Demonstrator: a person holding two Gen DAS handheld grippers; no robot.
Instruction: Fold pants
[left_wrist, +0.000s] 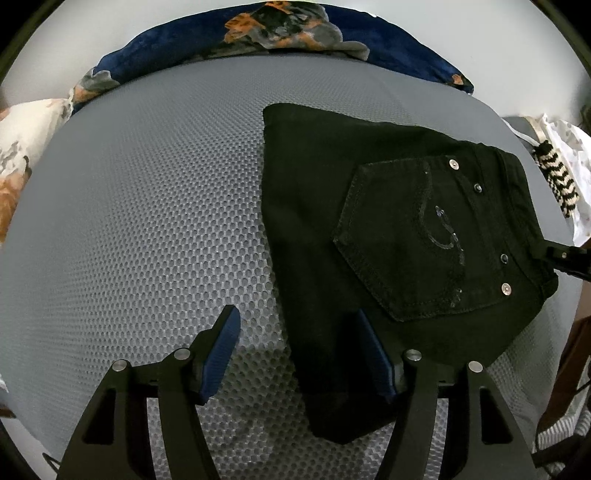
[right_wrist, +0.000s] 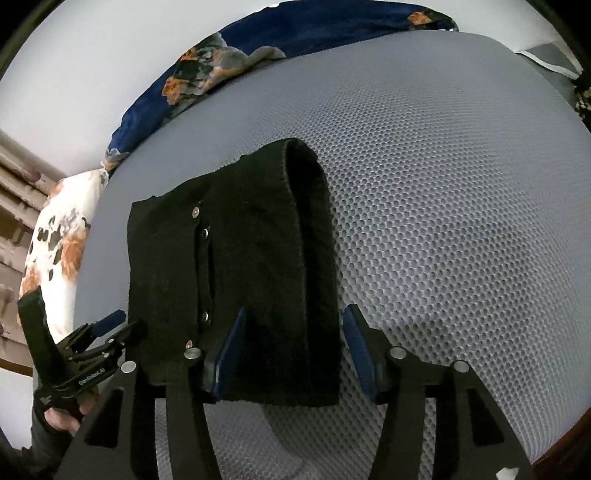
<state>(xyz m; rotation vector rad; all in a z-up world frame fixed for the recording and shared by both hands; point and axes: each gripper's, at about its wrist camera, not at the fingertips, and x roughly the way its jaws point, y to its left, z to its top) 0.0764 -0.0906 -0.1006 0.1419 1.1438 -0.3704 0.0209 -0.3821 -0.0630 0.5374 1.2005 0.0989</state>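
The black pants (left_wrist: 388, 236) lay folded into a compact bundle on the grey mesh mattress (left_wrist: 147, 221), right of centre in the left view. The left gripper (left_wrist: 299, 354) hung with jaws wide over the bundle's lower corner, nothing pinched. The right gripper (right_wrist: 291, 354) straddled the thick folded edge, jaws parted, pads apparently off the cloth. The risk: that rounded fold looked springy, and a brushing finger could drag it open.

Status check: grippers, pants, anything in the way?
Left gripper open. Right gripper open, straddling the pants. Pants folded on the mat. Nothing in the way.
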